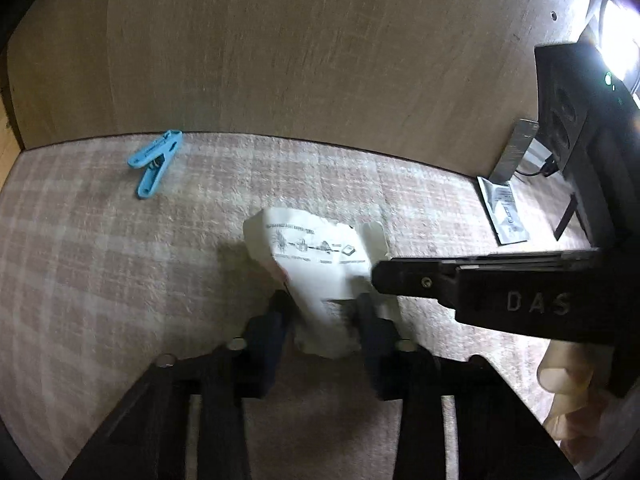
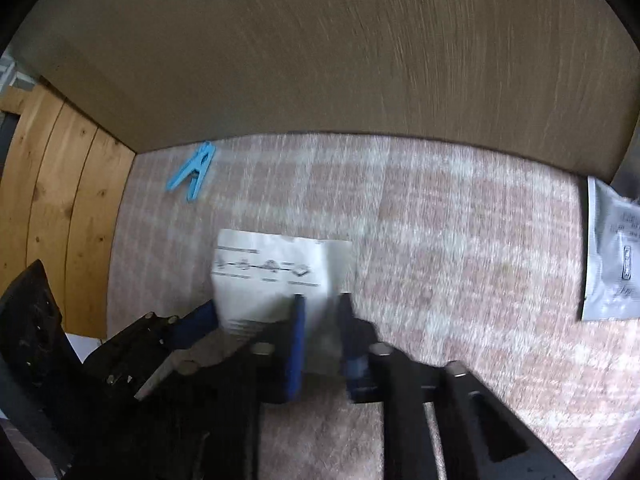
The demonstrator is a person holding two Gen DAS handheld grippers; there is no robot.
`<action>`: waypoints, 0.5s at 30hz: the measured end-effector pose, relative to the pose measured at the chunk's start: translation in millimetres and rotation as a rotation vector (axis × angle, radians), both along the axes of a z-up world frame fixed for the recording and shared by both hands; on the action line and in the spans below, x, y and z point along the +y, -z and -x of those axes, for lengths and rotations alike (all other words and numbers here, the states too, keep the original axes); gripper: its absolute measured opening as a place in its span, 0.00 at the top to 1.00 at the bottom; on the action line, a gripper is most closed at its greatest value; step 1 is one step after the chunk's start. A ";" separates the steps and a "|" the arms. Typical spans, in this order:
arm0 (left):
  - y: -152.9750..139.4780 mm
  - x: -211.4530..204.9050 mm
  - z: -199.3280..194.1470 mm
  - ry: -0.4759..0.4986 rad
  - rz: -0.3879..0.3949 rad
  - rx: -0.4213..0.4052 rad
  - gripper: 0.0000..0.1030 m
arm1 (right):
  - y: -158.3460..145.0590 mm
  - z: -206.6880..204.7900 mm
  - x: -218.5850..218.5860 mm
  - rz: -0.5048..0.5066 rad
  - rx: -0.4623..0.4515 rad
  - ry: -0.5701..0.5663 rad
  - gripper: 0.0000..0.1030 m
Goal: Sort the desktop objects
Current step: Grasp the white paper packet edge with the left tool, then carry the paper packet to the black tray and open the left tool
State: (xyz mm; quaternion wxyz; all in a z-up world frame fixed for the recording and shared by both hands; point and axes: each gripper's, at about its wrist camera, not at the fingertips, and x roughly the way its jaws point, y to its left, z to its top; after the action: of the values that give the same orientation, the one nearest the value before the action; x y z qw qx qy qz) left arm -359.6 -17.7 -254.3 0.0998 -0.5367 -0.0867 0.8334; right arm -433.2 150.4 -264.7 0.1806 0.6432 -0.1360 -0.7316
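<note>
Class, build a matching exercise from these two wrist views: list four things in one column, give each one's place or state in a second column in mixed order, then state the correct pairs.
Column 1
1. blue clothes peg
2. white printed packet
3. grey sachet
4. plaid cloth

Column 2
A. covers the desktop under everything
B. lies flat at the right, near the back board
C. held between both grippers
D. lies alone at the far left, near the back board

Pairs: 1-D, 2-C, 3-B, 4-A
</note>
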 end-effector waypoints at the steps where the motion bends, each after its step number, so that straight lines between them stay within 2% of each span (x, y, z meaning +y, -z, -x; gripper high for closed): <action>1: -0.3 1.0 -1.2 0.000 -0.007 -0.001 0.73 | 1.3 -1.7 1.3 0.008 -0.004 0.002 0.97; 2: -0.7 2.2 -3.1 0.000 -0.014 -0.004 0.80 | 1.9 -3.8 3.1 0.021 -0.007 0.005 0.98; 6: -8.0 12.6 -19.4 -0.010 -0.042 0.005 0.87 | 1.4 -17.4 13.5 0.061 -0.014 0.019 0.99; 15: -59.7 59.4 -59.7 0.048 -0.098 0.073 0.90 | -26.5 -64.5 52.9 0.136 0.029 0.066 0.99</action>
State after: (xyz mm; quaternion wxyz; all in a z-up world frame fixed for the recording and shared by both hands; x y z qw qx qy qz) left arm -299.9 41.7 -194.6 0.1492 -0.5023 -0.1108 0.8445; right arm -368.6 203.2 -238.1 0.2017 0.6139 -0.2037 -0.7355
